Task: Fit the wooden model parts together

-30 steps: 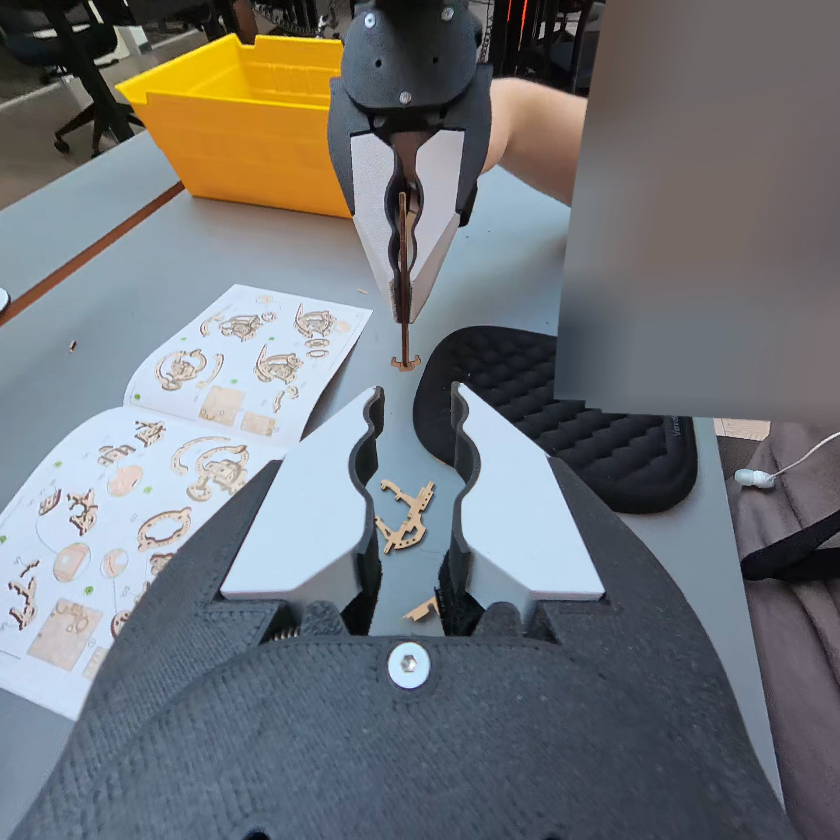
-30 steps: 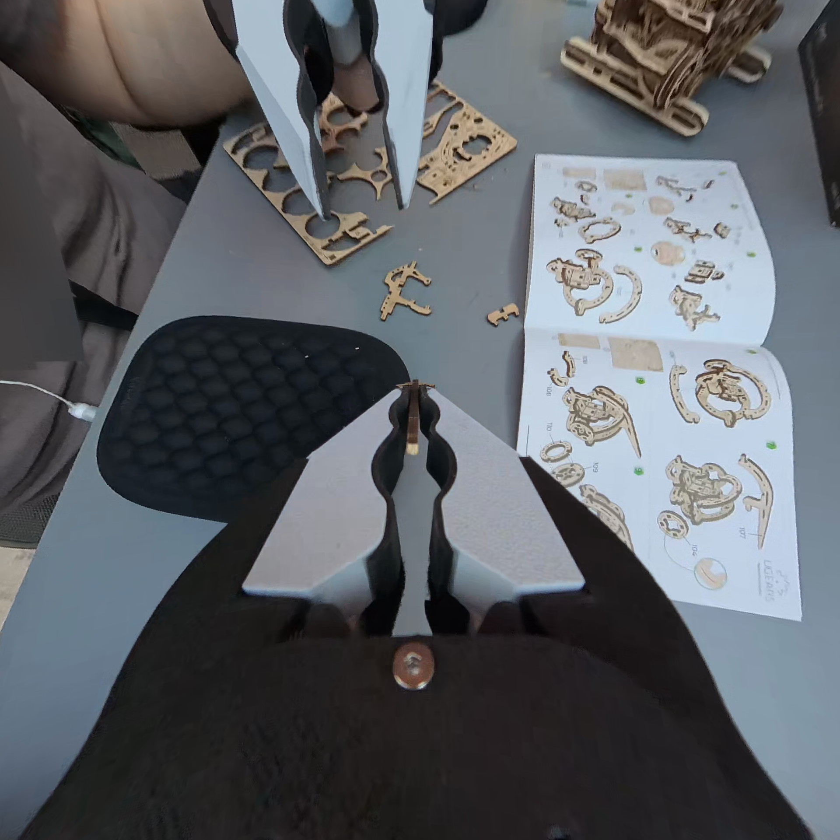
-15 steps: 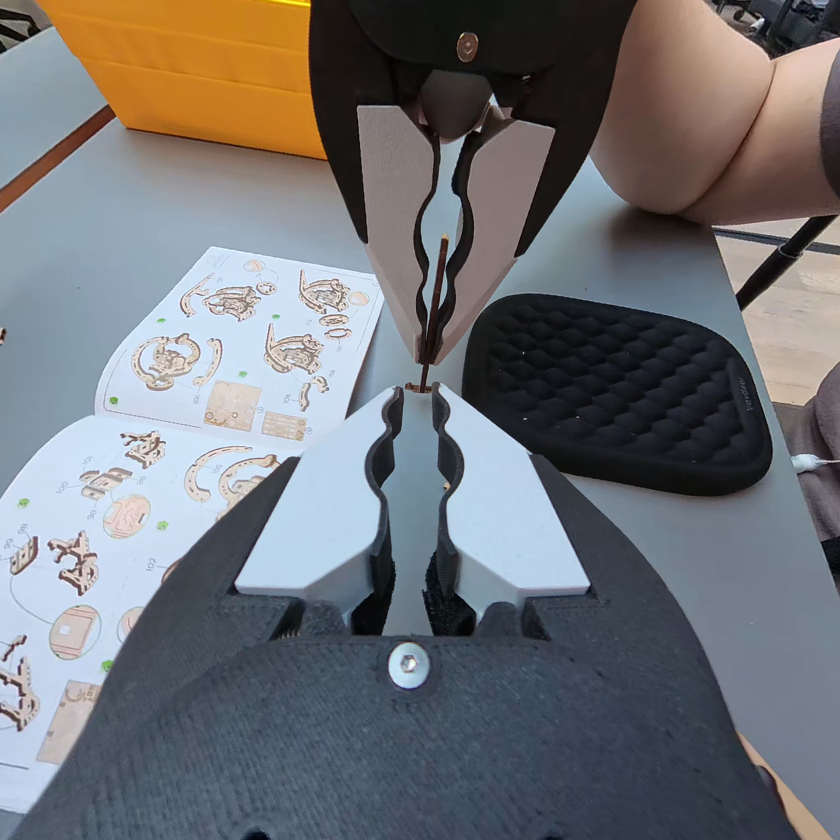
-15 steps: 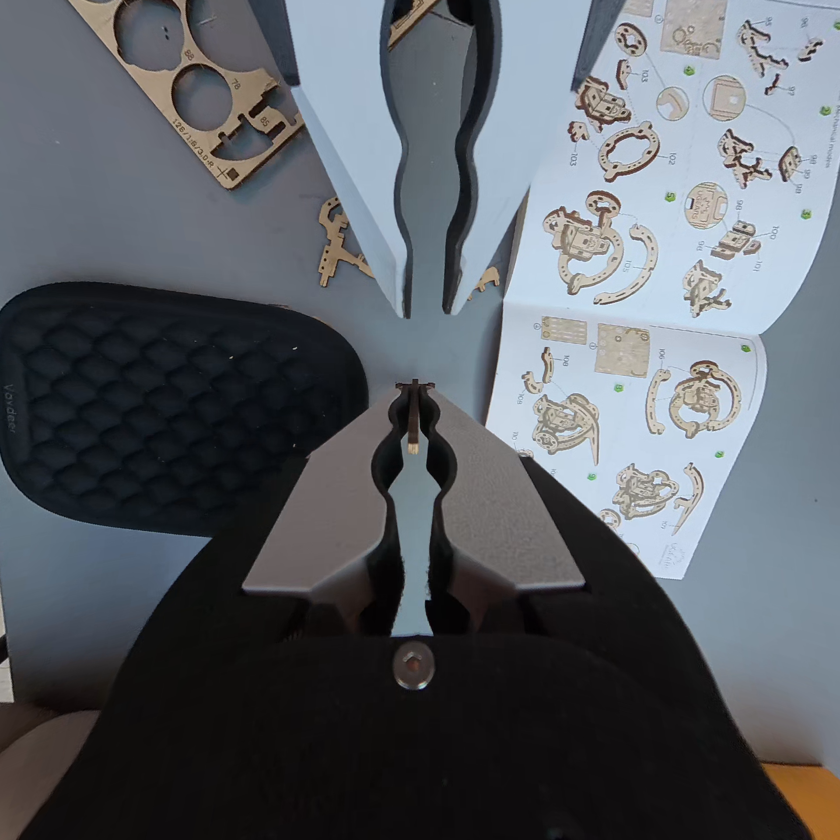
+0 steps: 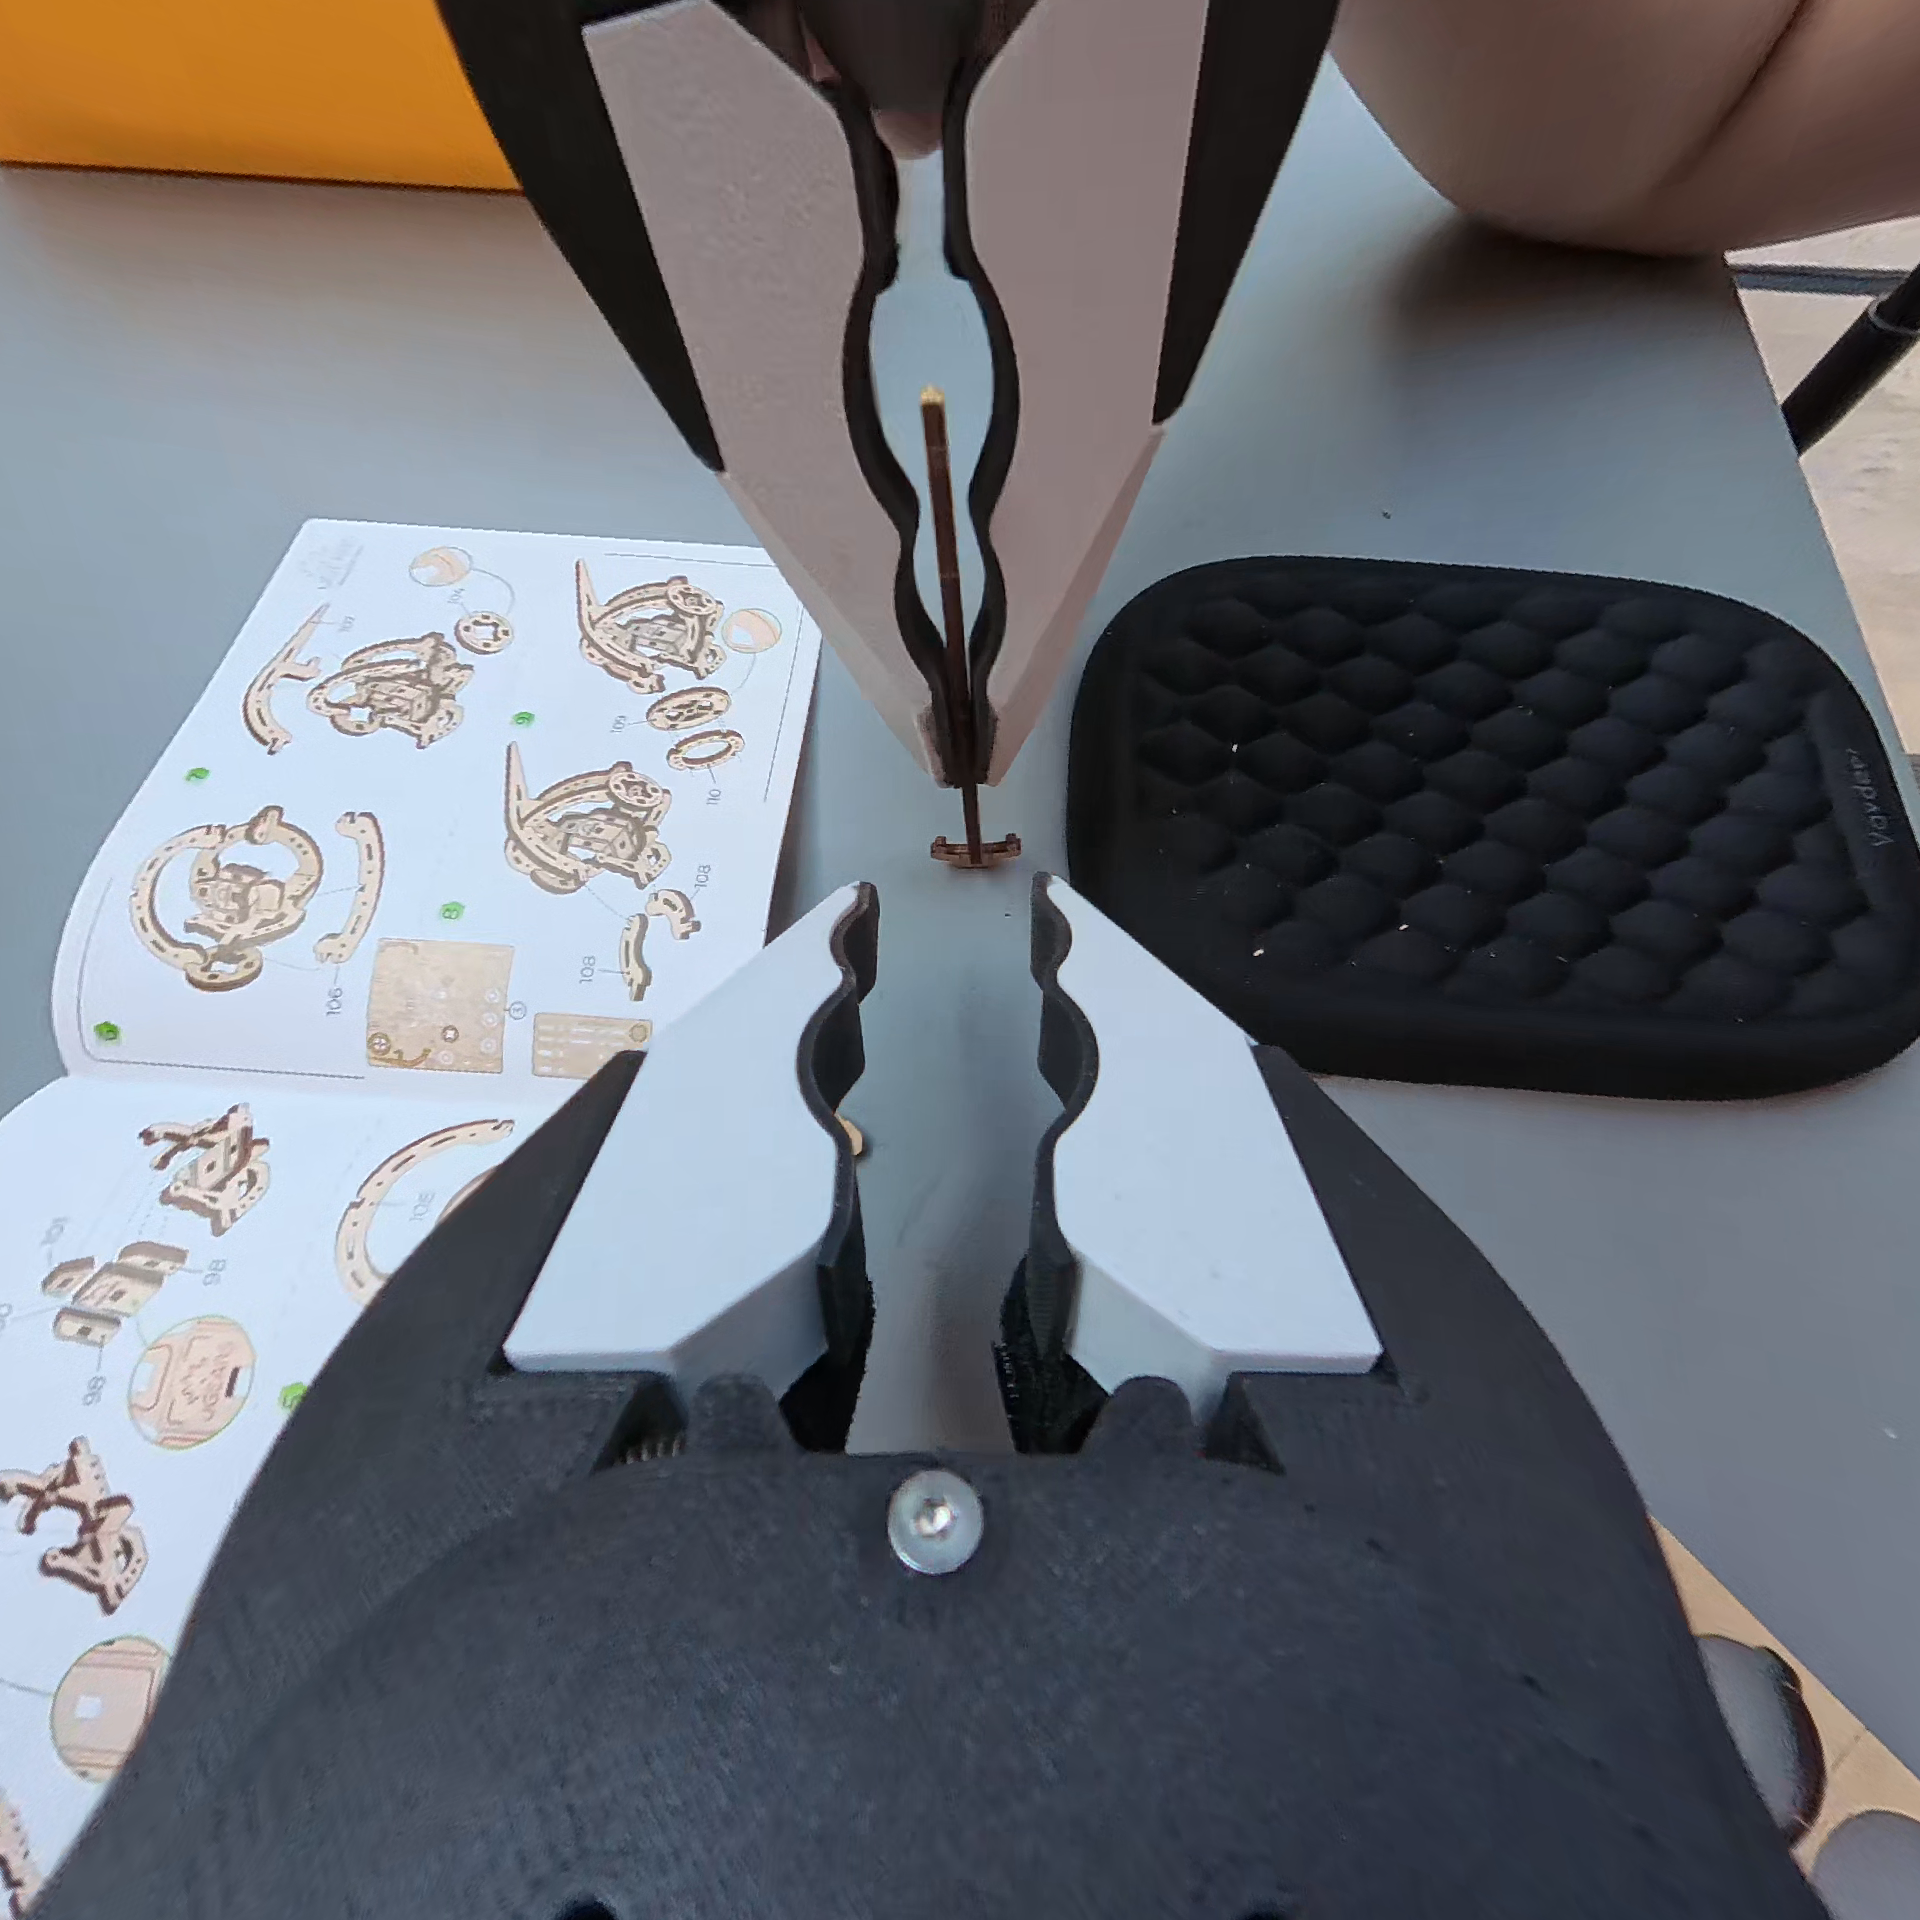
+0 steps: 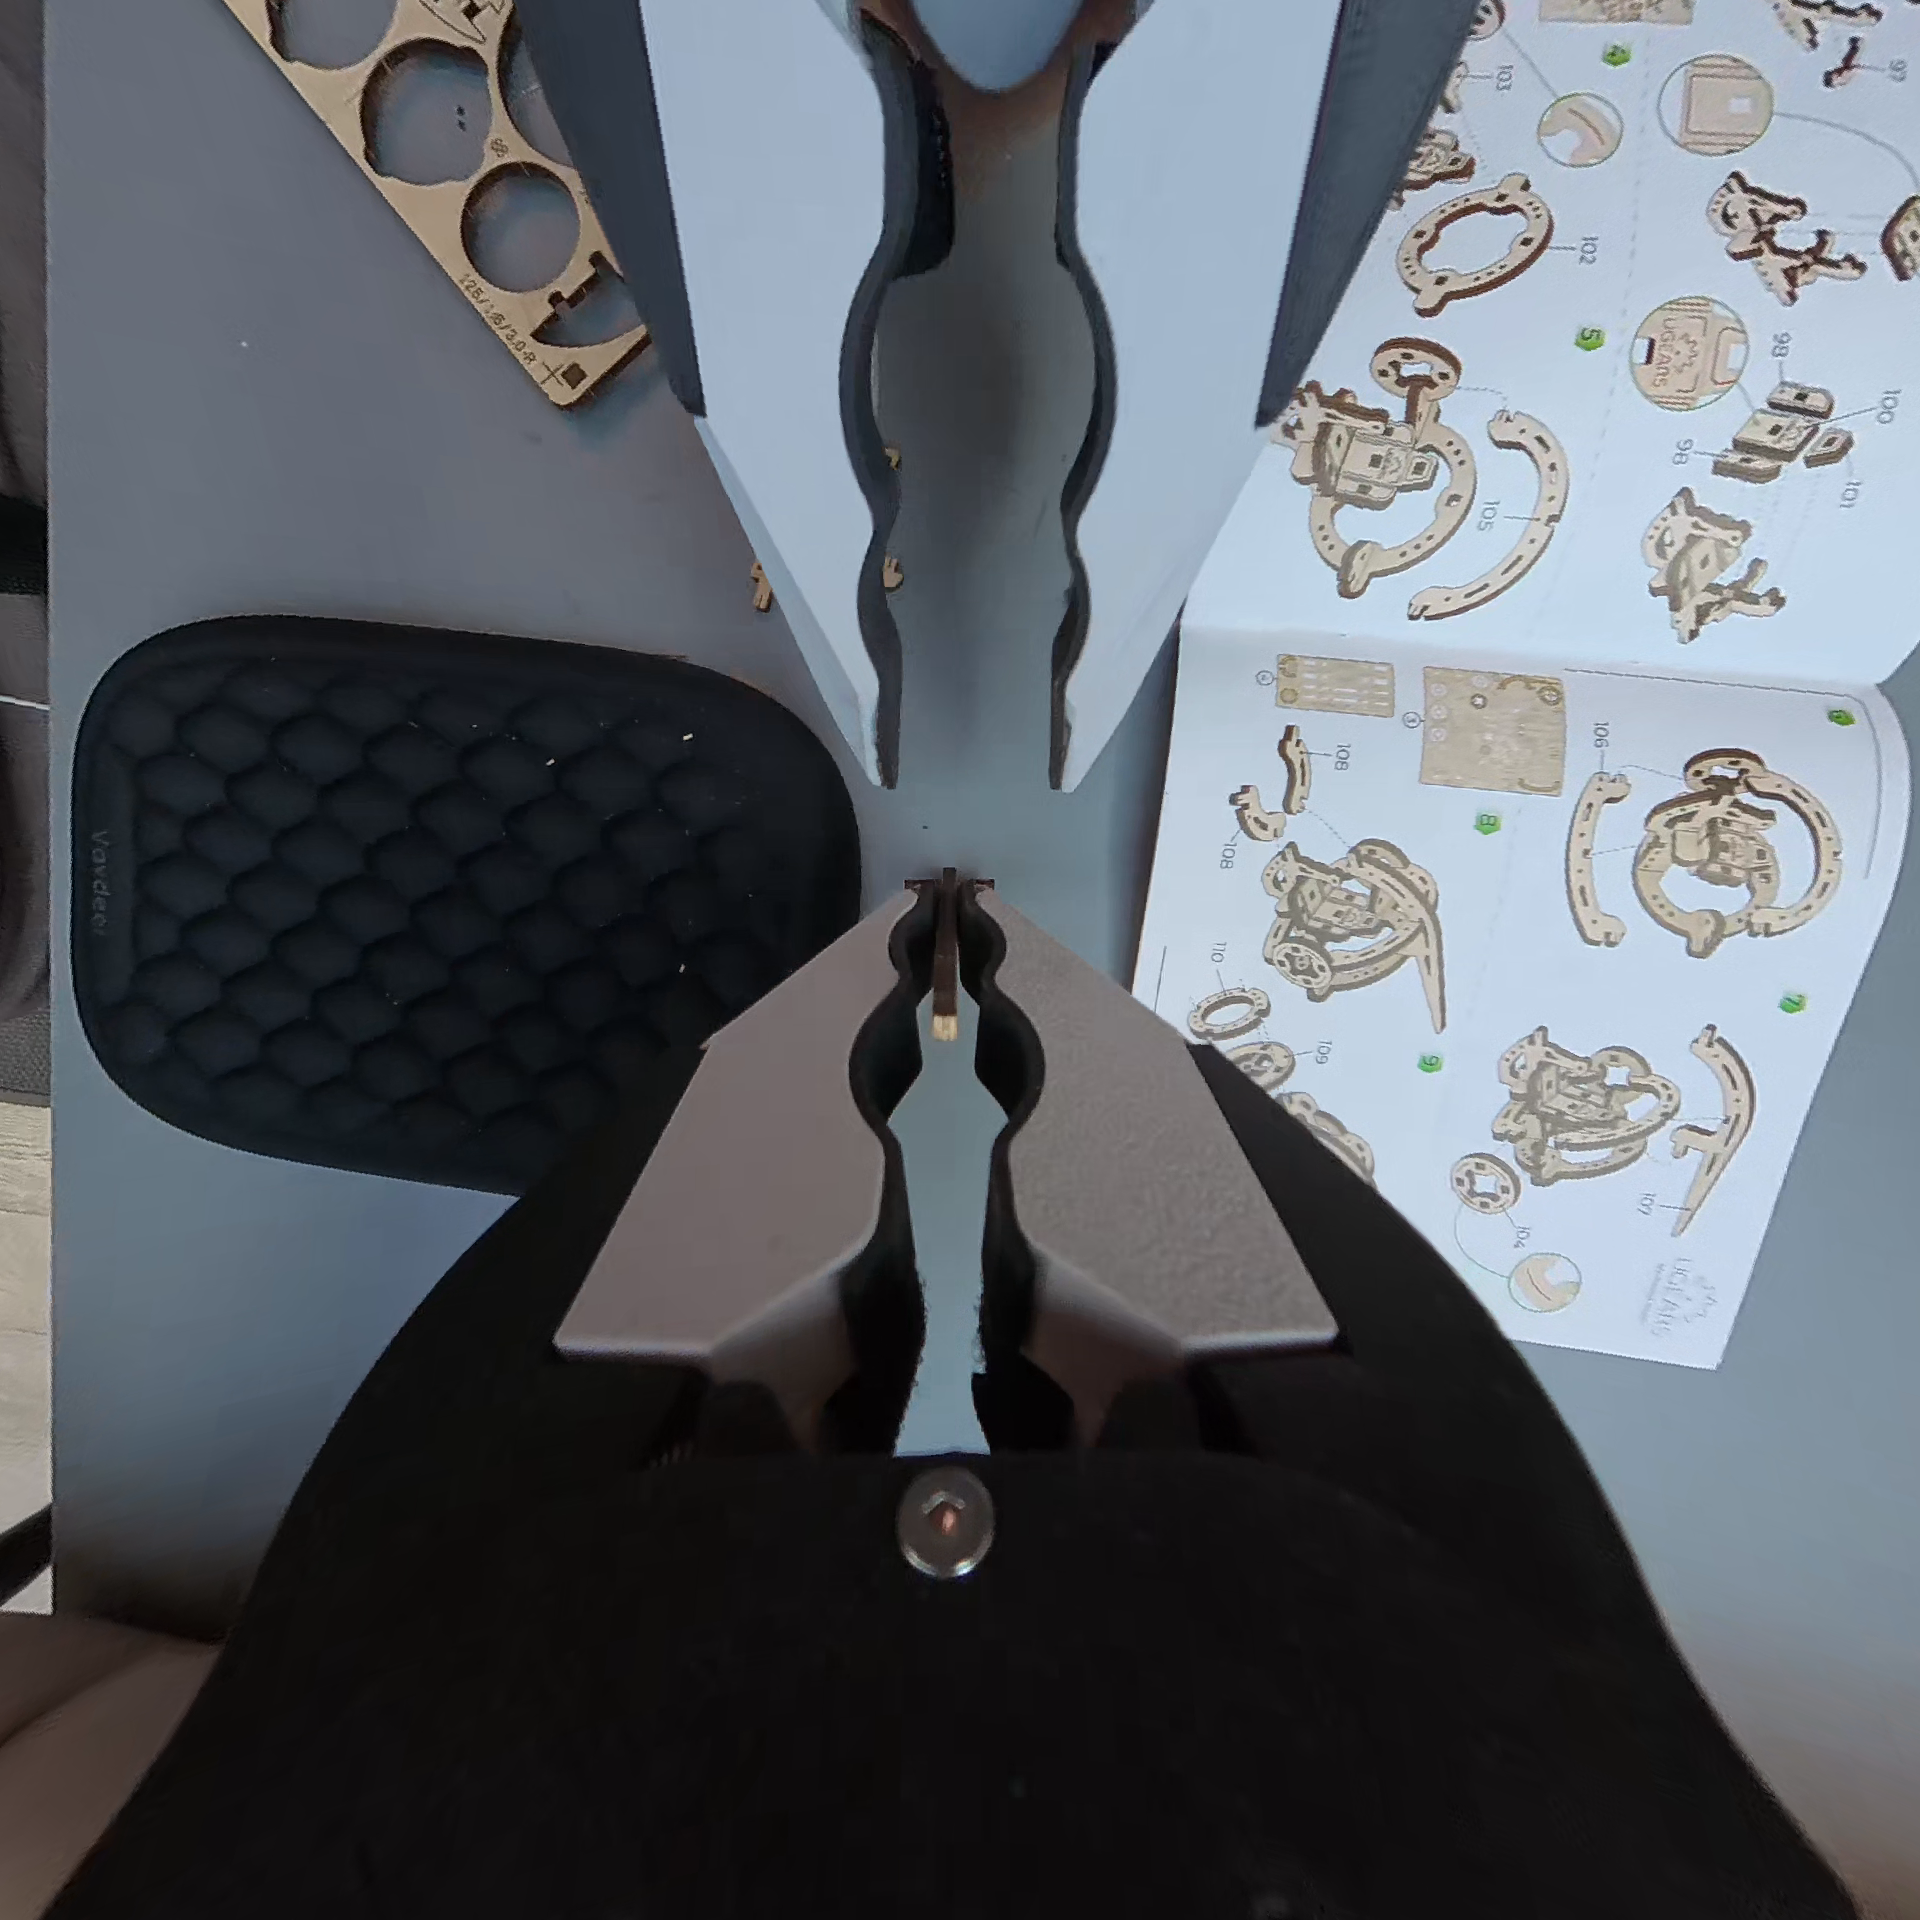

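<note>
Grey table [image 5: 1455,1299] fills both views, and on it lie an open instruction booklet [image 5: 436,790], a black quilted pad [image 5: 1475,821] and, in the upper left of the right wrist view, a flat wooden sheet [image 6: 468,197] with round holes cut out of it. A yellow box [image 5: 239,94] stands at the upper left edge of the left wrist view, and a bare arm [image 5: 1621,114] shows at its upper right. The left gripper [image 5: 951,894] fills the lower half of that view with its jaws apart and nothing between them; only the grey table shows in the gap. Facing it from the top of the frame, the right gripper [image 5: 964,764] points down with its jaws closed on a thin wooden part [image 5: 948,582], seen edge-on. The short cross-shaped end [image 5: 974,850] of this part sticks out below the tips, just above the open tips of the left gripper and between the booklet and the pad. In the right wrist view the same part [image 6: 945,951] is pinched at the very tips of the right gripper [image 6: 948,904] in the centre of the frame, and the left gripper [image 6: 971,779] comes down from the top, open, its tips near the part but apart from it. Small loose wooden pieces [image 6: 764,587] lie on the table behind the left gripper, partly hidden by its finger.
</note>
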Available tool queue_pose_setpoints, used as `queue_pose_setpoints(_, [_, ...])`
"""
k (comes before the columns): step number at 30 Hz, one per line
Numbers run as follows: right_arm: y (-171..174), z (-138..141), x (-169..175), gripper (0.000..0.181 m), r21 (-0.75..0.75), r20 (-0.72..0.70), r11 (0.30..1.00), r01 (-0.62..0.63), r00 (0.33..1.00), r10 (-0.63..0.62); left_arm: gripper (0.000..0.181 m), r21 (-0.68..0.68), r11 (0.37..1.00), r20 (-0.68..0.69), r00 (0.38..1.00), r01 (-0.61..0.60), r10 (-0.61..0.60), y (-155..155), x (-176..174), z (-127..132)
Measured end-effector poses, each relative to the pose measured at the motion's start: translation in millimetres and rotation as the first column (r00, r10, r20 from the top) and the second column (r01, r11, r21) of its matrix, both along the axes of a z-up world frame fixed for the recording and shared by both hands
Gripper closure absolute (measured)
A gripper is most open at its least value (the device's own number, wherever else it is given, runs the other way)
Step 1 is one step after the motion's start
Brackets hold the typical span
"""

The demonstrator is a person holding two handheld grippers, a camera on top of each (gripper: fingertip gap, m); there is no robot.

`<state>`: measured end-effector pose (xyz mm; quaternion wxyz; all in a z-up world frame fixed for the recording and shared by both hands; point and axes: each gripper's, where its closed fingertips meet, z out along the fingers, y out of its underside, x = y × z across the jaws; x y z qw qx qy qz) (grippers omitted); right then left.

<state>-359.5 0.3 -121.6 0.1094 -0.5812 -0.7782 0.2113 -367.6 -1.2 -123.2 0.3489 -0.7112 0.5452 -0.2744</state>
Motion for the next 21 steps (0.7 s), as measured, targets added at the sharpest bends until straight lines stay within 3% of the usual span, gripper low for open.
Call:
queue_pose_setpoints(10, [1.2,-0.9,1.9,0.181,0.03,-0.007,0.999,-0.022,1.0,0.023,0.158,-0.002,0.999,-0.087,0.995,0.042,-0.042,-1.8,16.7,-20.8])
queue_pose_setpoints(21, [-1.9,-1.7,0.3,0.181,0.141,0.068,0.988,-0.061,0.996,0.052,0.179,0.004,0.999,-0.032,0.999,0.038,-0.038,0.0,16.1,-17.1])
